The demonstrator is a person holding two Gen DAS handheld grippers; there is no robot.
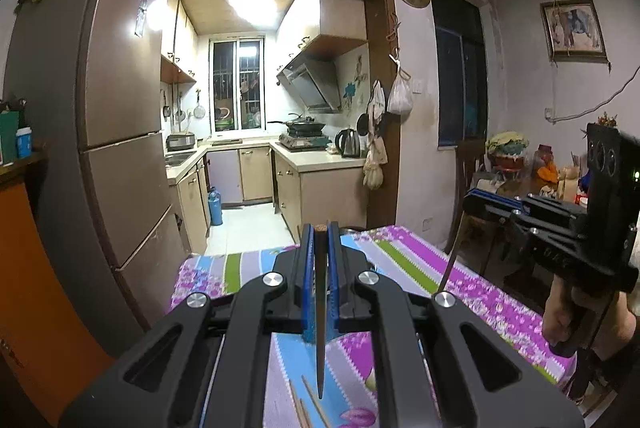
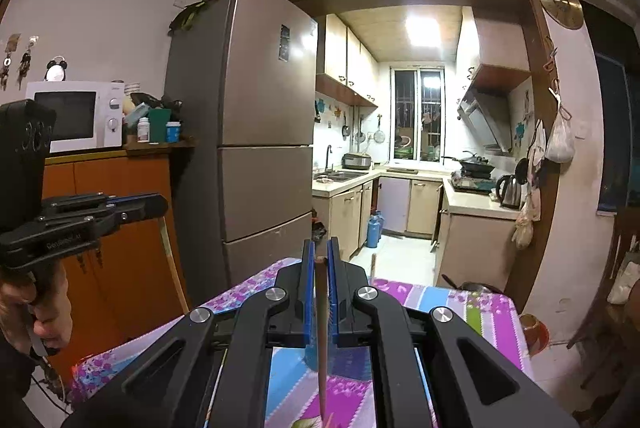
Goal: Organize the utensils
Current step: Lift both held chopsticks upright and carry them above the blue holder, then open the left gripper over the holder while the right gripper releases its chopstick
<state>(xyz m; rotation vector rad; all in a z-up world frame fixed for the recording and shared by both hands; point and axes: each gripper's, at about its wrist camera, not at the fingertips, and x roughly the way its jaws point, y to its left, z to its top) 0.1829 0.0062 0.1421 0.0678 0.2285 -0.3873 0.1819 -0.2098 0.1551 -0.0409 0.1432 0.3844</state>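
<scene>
Chopsticks are what both grippers carry: the left gripper (image 1: pixel 320 228) is clenched on a dark chopstick (image 1: pixel 320 312) that runs back between its blue pads (image 1: pixel 307 280) with the tapered tip hanging over the cloth, and the right gripper (image 2: pixel 319 260) is clamped on a lighter wooden chopstick (image 2: pixel 321 340) held the same way. Seen from the left wrist camera, the right gripper (image 1: pixel 476 197) sits off to the side with its stick (image 1: pixel 454 252) slanting down toward the table. Two more loose chopsticks (image 1: pixel 310 404) lie on the cloth under the left tool (only their ends show). Beneath everything spreads a tablecloth (image 1: pixel 404 260) striped in purple floral, blue, green and grey; its far edge falls off toward the kitchen doorway and its right edge toward a dark wooden chair (image 1: pixel 466 187). Beyond the far edge stands a tall brown refrigerator (image 2: pixel 264 131), close to the table corner, with an orange cabinet (image 2: pixel 120 228) and white microwave (image 2: pixel 74 115) beside it. Through the doorway the kitchen floor lies open between the counters, a blue gas cylinder (image 2: pixel 374 228) standing there. A cluttered side table (image 1: pixel 532 175) sits behind the chair.
</scene>
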